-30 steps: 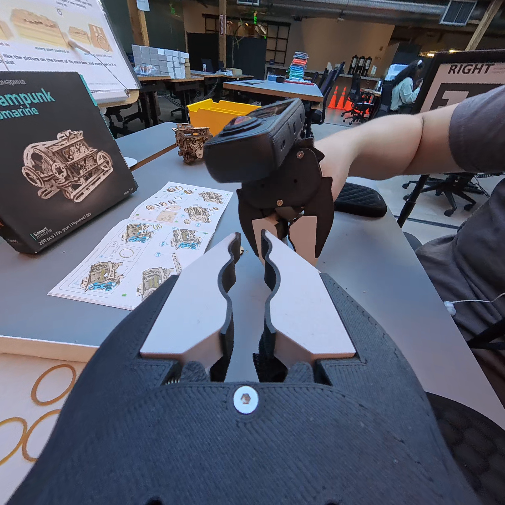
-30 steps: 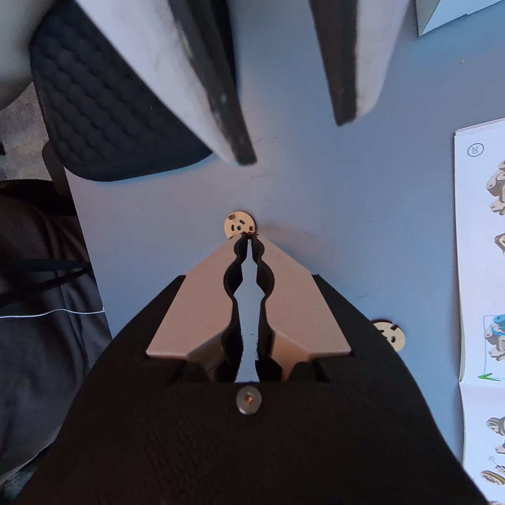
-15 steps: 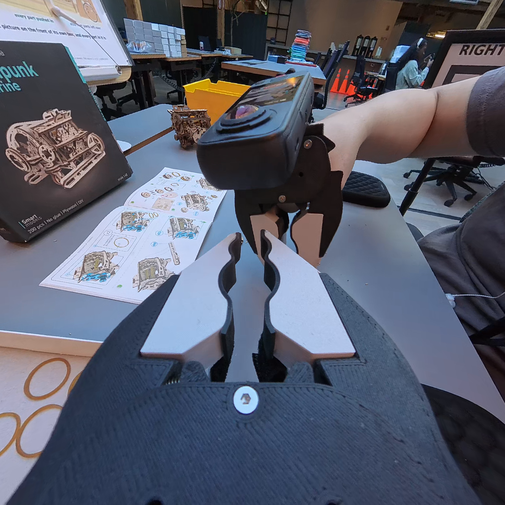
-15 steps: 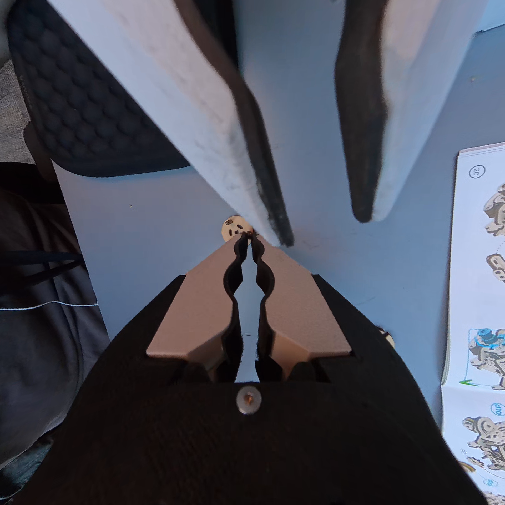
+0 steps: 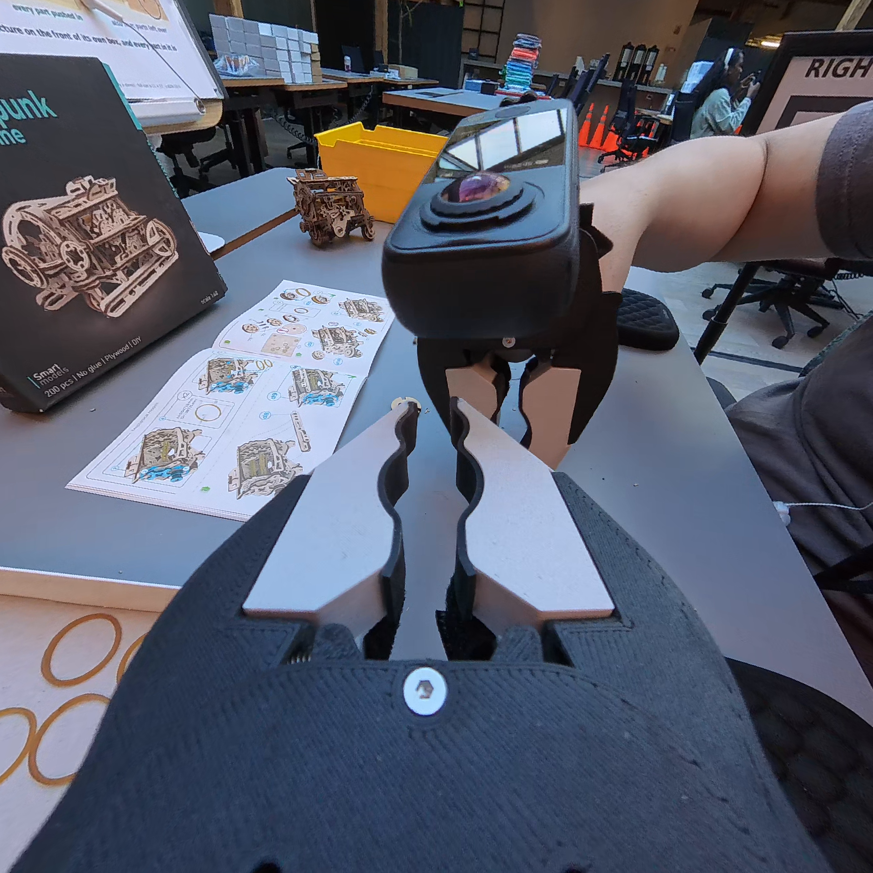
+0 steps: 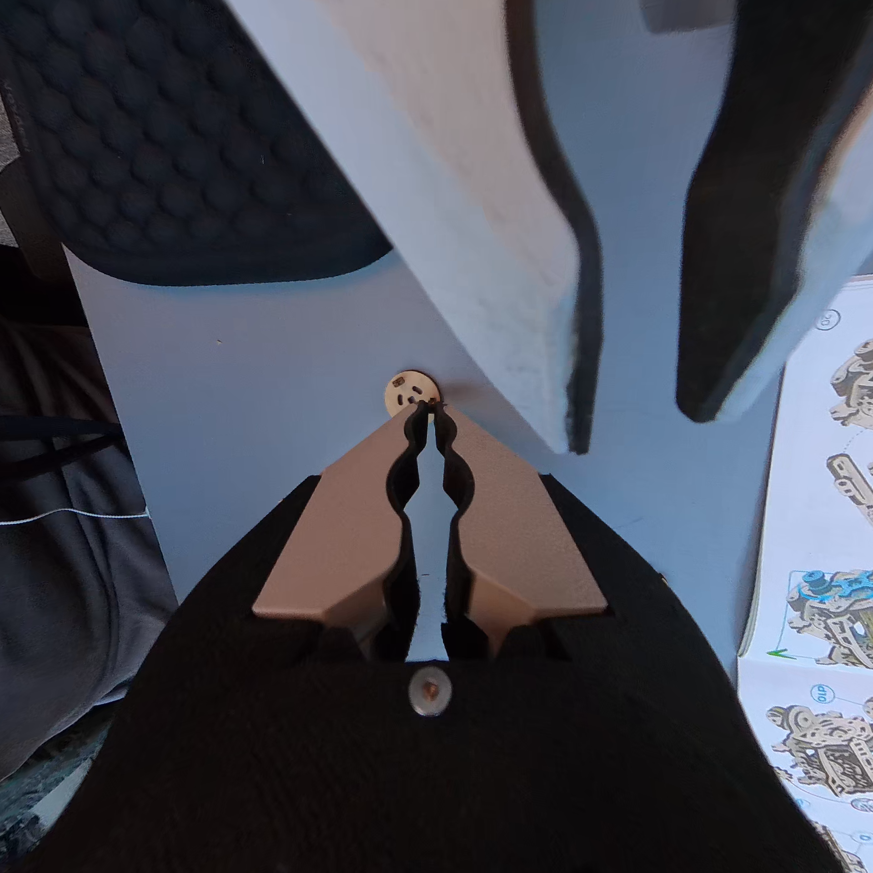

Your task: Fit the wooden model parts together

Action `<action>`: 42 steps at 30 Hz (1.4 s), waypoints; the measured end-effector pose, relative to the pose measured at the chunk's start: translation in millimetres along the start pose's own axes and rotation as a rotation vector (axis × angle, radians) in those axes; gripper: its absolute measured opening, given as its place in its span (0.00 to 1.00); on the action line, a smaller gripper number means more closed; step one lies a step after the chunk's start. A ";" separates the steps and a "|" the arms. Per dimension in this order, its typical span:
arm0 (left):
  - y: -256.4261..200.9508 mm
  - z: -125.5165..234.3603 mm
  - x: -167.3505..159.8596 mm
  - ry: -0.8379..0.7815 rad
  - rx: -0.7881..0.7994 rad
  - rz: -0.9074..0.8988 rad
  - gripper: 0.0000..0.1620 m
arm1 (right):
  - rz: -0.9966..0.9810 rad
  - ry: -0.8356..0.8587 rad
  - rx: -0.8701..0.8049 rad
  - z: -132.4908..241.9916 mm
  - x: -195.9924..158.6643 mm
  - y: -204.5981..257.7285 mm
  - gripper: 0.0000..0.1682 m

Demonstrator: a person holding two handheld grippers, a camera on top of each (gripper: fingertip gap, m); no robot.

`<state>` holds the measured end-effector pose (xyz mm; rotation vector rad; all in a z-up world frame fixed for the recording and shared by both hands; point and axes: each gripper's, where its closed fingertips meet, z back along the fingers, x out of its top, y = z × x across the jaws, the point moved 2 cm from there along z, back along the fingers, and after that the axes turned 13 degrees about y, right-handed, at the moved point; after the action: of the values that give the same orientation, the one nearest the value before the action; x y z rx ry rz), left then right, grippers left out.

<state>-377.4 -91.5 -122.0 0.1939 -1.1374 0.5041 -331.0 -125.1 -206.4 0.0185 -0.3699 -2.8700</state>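
Lettering all over, folks: teal and white print on the black model kit box (image 5: 94, 226), circled step numbers across the instruction booklet (image 5: 245, 392) (also in the right wrist view (image 6: 826, 519)), black lines on the white poster (image 5: 108, 42), bold capitals on the framed sign (image 5: 831, 89).

Black hand-held gripper (image 5: 432, 413), tan fingers (image 5: 519, 519); grey sleeve (image 5: 845, 189)

Bench (image 5: 661, 496): grey. Wooden disc (image 6: 412, 393): pale tan, dark slots. Bin (image 5: 378, 151): yellow. Box (image 5: 94, 226): black, teal lettering. Pad (image 6: 165, 141): black, hexagon-quilted.
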 end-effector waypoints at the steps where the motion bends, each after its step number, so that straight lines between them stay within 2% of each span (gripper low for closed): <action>1: -0.1 0.0 -0.1 0.000 -0.001 0.000 0.07 | 0.004 -0.007 0.000 0.8 1.0 0.9 0.01; 13: -0.4 -1.4 -1.5 0.012 0.000 -0.002 0.07 | 0.020 -0.001 -0.027 -1.0 0.4 -0.8 0.01; 25: 1.8 3.5 0.7 -0.002 0.015 0.000 0.07 | 0.120 0.121 -0.312 -1.2 2.4 4.0 0.01; 33: 5.8 8.2 1.0 -0.019 0.023 0.016 0.07 | 0.182 0.196 -0.377 -1.8 3.8 4.7 0.01; 42: 5.3 5.7 -0.9 -0.004 0.021 0.015 0.07 | 0.196 0.179 -0.428 -2.2 2.5 5.8 0.01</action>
<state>-384.8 -89.4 -121.0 0.2048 -1.1387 0.5298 -332.0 -131.8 -207.0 0.1508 0.2643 -2.6648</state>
